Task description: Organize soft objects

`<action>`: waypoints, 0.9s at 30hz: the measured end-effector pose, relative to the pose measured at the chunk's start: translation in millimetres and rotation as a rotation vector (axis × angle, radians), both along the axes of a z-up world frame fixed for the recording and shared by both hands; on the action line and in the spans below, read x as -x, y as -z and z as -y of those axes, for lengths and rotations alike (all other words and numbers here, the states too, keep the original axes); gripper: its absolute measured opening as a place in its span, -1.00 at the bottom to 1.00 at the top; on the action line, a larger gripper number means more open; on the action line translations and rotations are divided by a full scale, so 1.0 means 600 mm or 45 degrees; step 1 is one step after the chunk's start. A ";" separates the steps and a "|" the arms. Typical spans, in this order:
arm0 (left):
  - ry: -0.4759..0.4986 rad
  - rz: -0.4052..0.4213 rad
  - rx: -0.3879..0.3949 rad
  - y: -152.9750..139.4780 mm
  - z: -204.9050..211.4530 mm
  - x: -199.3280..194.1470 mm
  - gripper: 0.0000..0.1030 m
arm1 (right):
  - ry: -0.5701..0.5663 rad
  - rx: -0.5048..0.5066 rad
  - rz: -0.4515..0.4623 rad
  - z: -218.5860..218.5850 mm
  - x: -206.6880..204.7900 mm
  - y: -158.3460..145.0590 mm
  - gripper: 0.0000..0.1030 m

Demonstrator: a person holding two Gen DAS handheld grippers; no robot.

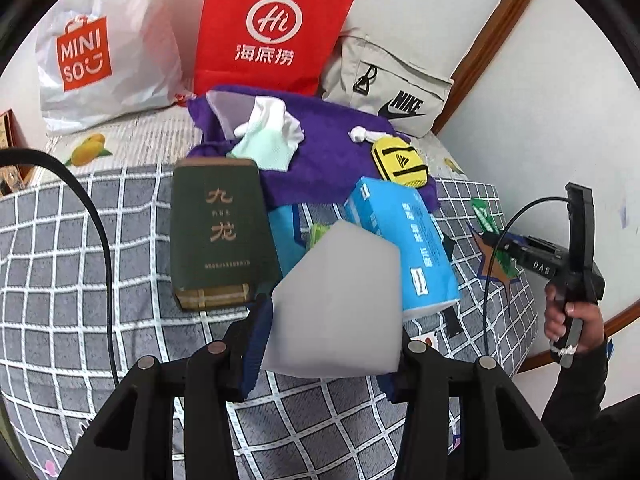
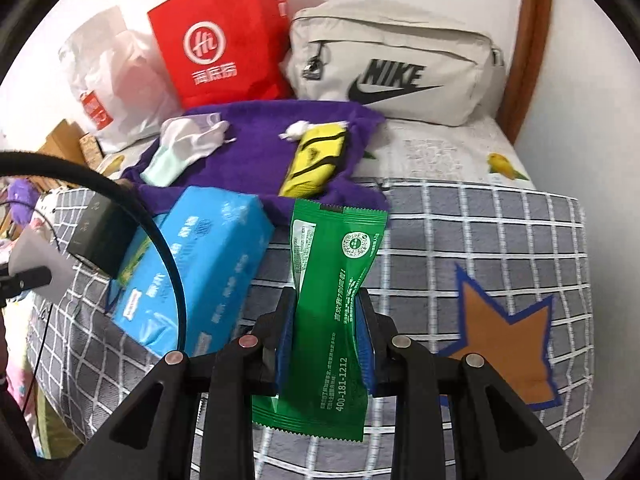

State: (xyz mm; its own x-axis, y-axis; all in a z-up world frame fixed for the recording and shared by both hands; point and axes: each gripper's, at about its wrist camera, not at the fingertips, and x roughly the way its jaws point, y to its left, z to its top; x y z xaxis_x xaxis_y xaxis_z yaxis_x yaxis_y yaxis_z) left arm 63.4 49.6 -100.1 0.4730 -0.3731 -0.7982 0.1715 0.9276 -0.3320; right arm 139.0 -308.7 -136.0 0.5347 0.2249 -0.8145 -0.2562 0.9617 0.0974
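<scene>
Sponge block [image 1: 336,296], pale grey and blunt-cornered, sits clamped between the blue pads of the left gripper [image 1: 326,344] at lower centre of the left wrist view, one corner aimed up toward the top of the frame. In the right wrist view the right gripper [image 2: 326,320] pinches a green sachet [image 2: 326,312] at its waist, so the wrapper creases there; its long axis runs nearly vertical in the frame, the wider end leaning up and slightly right, the printed end hanging below the fingers. Beneath both lies a grey checked blanket [image 2: 480,232] with a brown star patch [image 2: 508,332]. Left of the sachet rests a blue tissue pack [image 2: 192,264], tilted along a diagonal. Behind it a purple towel [image 2: 252,160] carries a white and mint sock [image 2: 180,148] and a yellow pouch [image 2: 316,156]. A red paper bag [image 2: 224,36] and a beige Nike bag [image 2: 396,68] stand against the wall at the top. A dark green box [image 1: 218,232] lies left of the sponge.
</scene>
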 end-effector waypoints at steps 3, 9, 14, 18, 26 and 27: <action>0.003 0.019 -0.009 -0.012 -0.002 -0.004 -0.16 | -0.026 -0.001 -0.003 -0.014 0.003 0.000 -0.45; -0.012 0.090 -0.017 -0.041 -0.008 -0.009 -0.16 | -0.064 0.001 0.003 -0.036 -0.001 -0.006 -0.44; -0.021 0.120 -0.050 -0.058 -0.008 -0.028 -0.16 | -0.093 0.013 0.012 -0.055 -0.019 -0.014 -0.44; -0.029 0.126 -0.058 -0.064 -0.008 -0.052 -0.16 | -0.105 -0.009 0.024 -0.066 -0.034 -0.022 -0.44; -0.038 0.128 -0.093 -0.067 -0.001 -0.110 -0.16 | -0.119 -0.057 0.038 -0.093 -0.087 -0.036 -0.43; -0.040 0.129 -0.096 -0.068 0.001 -0.116 -0.16 | -0.125 -0.068 0.035 -0.098 -0.097 -0.037 -0.43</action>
